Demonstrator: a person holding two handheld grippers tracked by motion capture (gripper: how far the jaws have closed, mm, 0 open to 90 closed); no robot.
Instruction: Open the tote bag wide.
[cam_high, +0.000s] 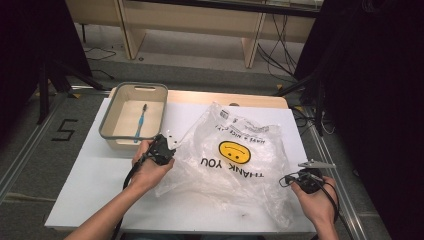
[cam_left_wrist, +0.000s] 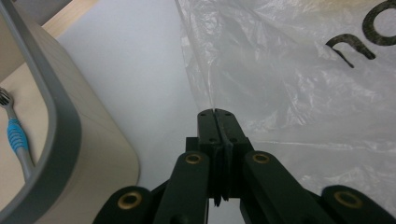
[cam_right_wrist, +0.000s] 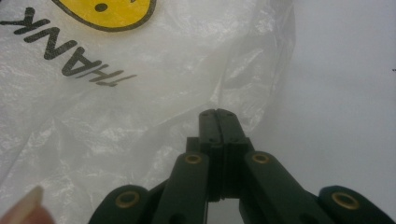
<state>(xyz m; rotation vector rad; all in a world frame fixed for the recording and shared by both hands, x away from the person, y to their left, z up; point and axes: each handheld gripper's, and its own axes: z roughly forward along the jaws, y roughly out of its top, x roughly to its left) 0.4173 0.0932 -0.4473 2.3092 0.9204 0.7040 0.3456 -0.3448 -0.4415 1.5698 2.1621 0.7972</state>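
1. I see the clear plastic bag (cam_high: 235, 160) spread over the middle of the white table (cam_high: 95, 185), its "THANK YOU" print and yellow smiley upside down from my side, so the bag's top points back at me and its bottom points away
2. My left gripper (cam_high: 167, 146) sits at the bag's left edge, between the bag and the grey-rimmed tray (cam_high: 107, 120); in the left gripper view (cam_left_wrist: 217, 113) the jaws are pressed together and a thin fold of the film seems to run into their tips, so I judge it pinches the bag's edge there, though I can't be sure
3. My right gripper (cam_high: 309, 176) sits at the bag's near right corner; in the right gripper view (cam_right_wrist: 218, 112) its jaws are closed too, tips over the film's edge, a grip I cannot confirm
4. The bag lies between both grippers, long axis running roughly left to right across the table
5. The blue toothbrush (cam_high: 139, 122) lies in the tray, lengthwise away from me, nearer my left hand (cam_high: 150, 172)
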